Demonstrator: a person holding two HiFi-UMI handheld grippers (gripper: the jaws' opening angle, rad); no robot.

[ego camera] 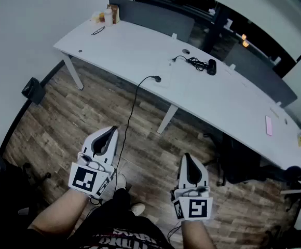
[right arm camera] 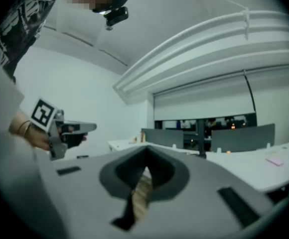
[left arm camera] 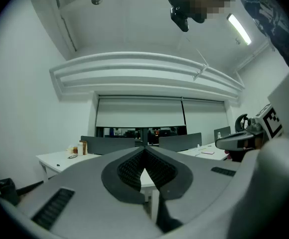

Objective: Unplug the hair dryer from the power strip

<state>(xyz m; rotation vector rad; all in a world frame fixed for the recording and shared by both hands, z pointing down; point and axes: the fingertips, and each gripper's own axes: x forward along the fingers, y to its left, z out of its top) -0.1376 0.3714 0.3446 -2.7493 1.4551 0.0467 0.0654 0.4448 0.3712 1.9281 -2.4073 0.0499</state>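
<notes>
The step in hand looks like the approach: nothing of the task is touched yet. Nearest, both tools are held level at waist height. The left gripper (ego camera: 111,132) has its ribbed black jaws pressed together on nothing, their tips meeting in its own view, and the right gripper (ego camera: 187,158) is likewise closed and empty. Each is a smooth white plastic shell with a cube of square markers at the rear.

Beneath them lies the floor (ego camera: 57,123), matte wood-grain planks. A thin black cable (ego camera: 132,113) rises from it, slack and rubbery, to a small dark plug end (ego camera: 156,79) resting at the near edge of the tabletop (ego camera: 135,48), a long, smooth white slab on slim white legs.

Farther along that tabletop sits a dark lump (ego camera: 211,66) with a tangle of thin cord (ego camera: 194,62) beside it. I judge this to be the hair dryer, well apart from both grippers. No power strip can be made out from here. Beyond stand grey fabric partitions (ego camera: 155,15) and, at the far corner, a few small jars (ego camera: 109,14).

The next move calls for walking up to the tabletop, finding where the cord is plugged in, and spreading 1 pair of jaws.
</notes>
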